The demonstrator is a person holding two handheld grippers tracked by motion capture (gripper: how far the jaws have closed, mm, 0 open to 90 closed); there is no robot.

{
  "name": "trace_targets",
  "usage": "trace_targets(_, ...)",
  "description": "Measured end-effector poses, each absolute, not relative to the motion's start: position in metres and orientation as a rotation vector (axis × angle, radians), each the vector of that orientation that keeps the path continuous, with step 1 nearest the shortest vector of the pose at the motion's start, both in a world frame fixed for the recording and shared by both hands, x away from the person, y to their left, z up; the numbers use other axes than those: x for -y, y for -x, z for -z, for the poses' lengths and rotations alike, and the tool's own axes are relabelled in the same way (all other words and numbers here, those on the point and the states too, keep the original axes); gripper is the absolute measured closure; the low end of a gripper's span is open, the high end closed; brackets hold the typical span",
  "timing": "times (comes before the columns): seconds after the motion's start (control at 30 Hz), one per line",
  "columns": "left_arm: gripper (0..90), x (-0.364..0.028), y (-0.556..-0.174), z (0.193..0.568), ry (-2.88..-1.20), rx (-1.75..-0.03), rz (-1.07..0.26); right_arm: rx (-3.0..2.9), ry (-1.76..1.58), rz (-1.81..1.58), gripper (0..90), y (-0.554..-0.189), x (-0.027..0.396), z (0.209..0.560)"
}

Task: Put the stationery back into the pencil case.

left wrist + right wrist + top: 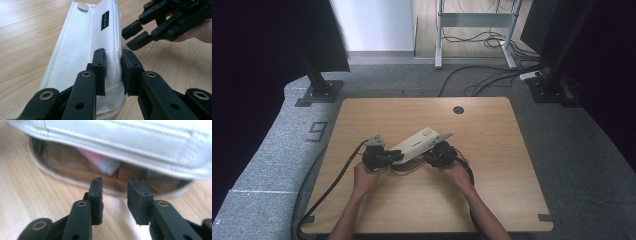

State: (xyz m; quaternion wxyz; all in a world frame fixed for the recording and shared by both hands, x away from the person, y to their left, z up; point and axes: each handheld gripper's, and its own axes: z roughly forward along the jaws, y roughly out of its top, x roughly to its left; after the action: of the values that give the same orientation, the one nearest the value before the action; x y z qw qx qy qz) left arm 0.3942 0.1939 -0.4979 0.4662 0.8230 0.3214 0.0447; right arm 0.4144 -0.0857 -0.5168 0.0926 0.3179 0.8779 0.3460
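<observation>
left hand-held gripper (113, 72): clenched on the near end seam of the white pouch (82, 50), lifting it tilted above the desk (492, 200) middle | right hand-held gripper (113, 187): released, jaws apart just before the pouch's open mouth, nothing between | right gripper view: pink-white item (105, 165) inside the tan lining | left gripper view: black label (105, 20), grey snap (83, 6) | far edge: cable hole (458, 109)

A lab or recording studio set up around one test table.

A bare wooden table (492, 200) stands on grey carpet (582, 165), flanked by black curtains (257, 55) and dark stands bolted to floor plates (319, 92). Loose cables (492, 75) trail across the floor behind, beneath a metal desk frame (474, 30), and a taped number (317, 131) marks the carpet.
</observation>
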Motion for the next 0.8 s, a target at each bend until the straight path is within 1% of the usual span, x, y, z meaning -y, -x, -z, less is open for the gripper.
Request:
trace_targets(0.33, 69.7, -0.185, -0.386, 0.505, -2.072, -0.763, -0.111, -2.558, -0.989, -1.028, 51.8, -0.409, 0.117, 0.512)
trace_targets(0.5, 65.3, -0.180, -0.384, 0.512, -2.114, -0.749, -0.087, -2.549, -0.998, -1.032, 48.3, -0.407, 0.124, 0.513)
trace_targets(0.7, 56.8, -0.178, -0.381, 0.513, -2.123, -0.730, -0.090, -2.543, -1.015, -1.034, 45.3, -0.405, 0.130, 0.518)
trace_targets(0.73, 54.6, -0.178, -0.380, 0.512, -2.123, -0.725, -0.099, -2.544, -1.013, -1.034, 44.7, -0.406, 0.131, 0.519)
trace_targets(0.8, 47.0, -0.179, -0.378, 0.509, -2.125, -0.719, -0.127, -2.537, -1.018, -1.035, 42.8, -0.405, 0.132, 0.518)
